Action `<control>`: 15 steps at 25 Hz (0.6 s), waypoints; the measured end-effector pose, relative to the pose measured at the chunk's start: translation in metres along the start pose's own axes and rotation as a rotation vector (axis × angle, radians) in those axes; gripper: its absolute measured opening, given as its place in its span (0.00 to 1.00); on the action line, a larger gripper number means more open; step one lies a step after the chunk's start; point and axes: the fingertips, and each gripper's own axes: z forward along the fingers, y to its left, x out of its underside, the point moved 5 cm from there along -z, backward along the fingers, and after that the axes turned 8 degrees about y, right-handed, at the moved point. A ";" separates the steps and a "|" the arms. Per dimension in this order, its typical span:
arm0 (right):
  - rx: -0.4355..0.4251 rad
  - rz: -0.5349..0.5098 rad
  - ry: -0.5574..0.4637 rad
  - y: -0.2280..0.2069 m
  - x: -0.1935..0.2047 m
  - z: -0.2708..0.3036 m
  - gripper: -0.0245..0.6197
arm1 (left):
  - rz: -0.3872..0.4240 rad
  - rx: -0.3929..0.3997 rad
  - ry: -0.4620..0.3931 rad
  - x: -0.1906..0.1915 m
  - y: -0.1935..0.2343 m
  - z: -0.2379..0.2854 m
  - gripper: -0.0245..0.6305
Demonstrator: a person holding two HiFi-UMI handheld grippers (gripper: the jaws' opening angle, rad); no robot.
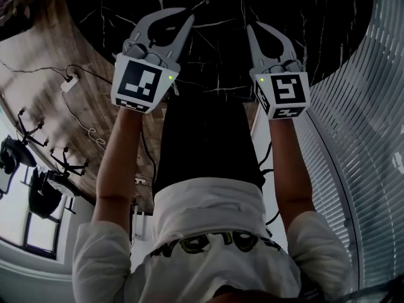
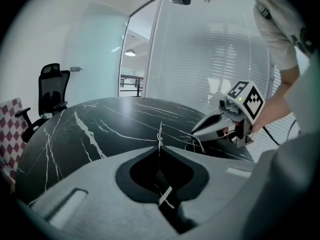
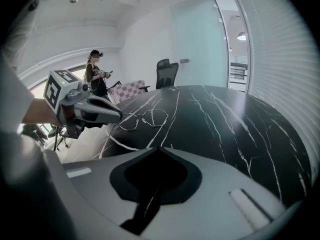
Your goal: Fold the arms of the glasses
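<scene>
Where the round black marble worktop (image 3: 225, 119) with white veins runs ahead of the right gripper (image 3: 159, 148), the thin wire-framed glasses with two round clear lenses (image 3: 156, 116) sit near its left edge, their pale rims barely standing out from the stone. The glasses lie right at the tip of the left gripper (image 3: 120, 116), and one slender arm trails back from the frame towards the worktop's edge. In the left gripper view the left gripper's jaws are drawn together, and a thin pale strand of the frame (image 2: 160, 133) stands up from their tips, so they appear closed on the glasses. The right gripper's jaws are fully closed with nothing between them, and they hang just beside the glasses without touching them. Each gripper carries a white cube with black square markers, one on the left (image 1: 142, 84) and one on the right (image 1: 285, 93); the patterns are blocks, not letters. Dark print crosses the chest of the person's white T-shirt (image 1: 218, 242), too distorted to read. Beyond the worktop stand a black office chair (image 3: 166, 71), a red-and-white chequered seat (image 3: 131, 88) and a second person (image 3: 95, 79), with white slatted blinds (image 3: 280, 59) at the right.
</scene>
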 end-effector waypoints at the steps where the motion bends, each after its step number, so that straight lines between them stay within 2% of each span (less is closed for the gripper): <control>1: -0.007 -0.001 -0.002 0.003 0.000 0.001 0.04 | -0.001 0.000 -0.001 0.001 0.000 0.000 0.05; 15: -0.057 -0.016 -0.011 0.018 -0.006 0.005 0.04 | -0.010 0.040 -0.011 -0.003 -0.015 0.001 0.05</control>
